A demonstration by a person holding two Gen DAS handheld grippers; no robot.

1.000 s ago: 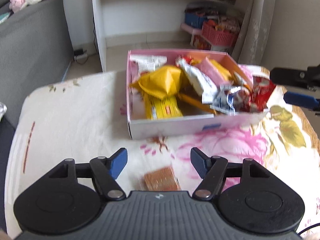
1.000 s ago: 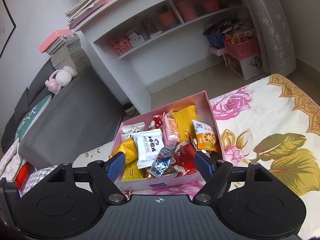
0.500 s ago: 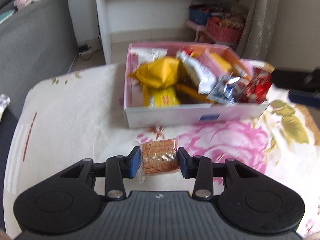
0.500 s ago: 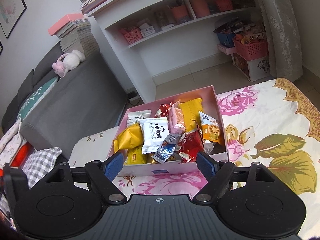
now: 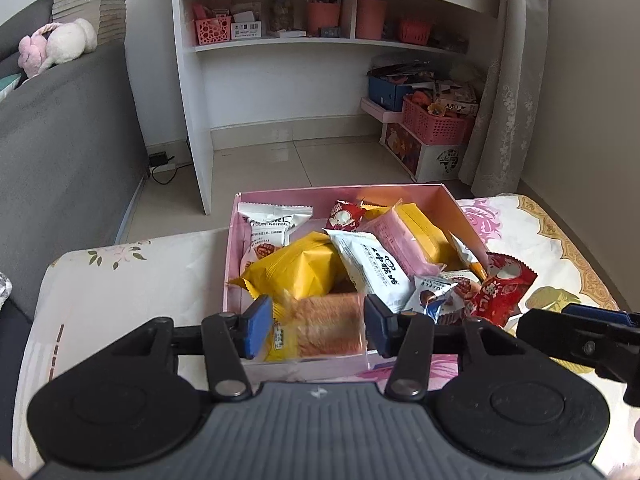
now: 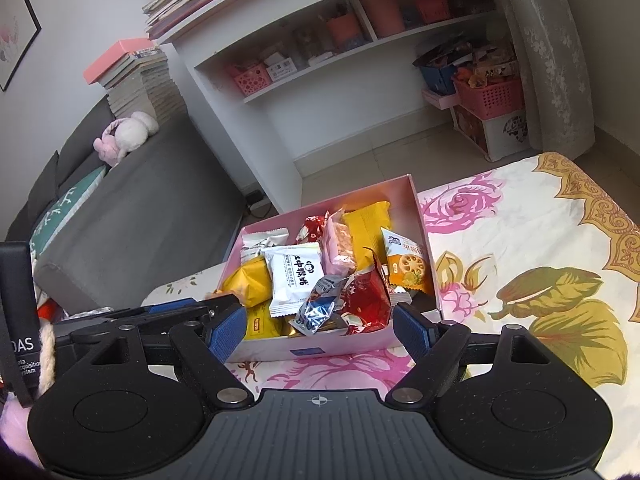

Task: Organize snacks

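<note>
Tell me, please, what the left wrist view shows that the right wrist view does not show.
Only the left wrist view shows the orange cracker packet between the left gripper fingers, over the near edge of the pink box; its image is blurred.

Only the right wrist view shows the right gripper with fingers wide apart and nothing between them, and the full front of the orange lotus-root packet.

Both show the box of snacks, the white packet, the red packet and the floral cloth.

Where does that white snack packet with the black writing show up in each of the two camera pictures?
Left wrist view: white packet lies mid-box, just beyond the left tool's right fingertip.
Right wrist view: white packet sits centre-left in the box, above the silver wrapper.
Shared landmark: the pink box.
</note>
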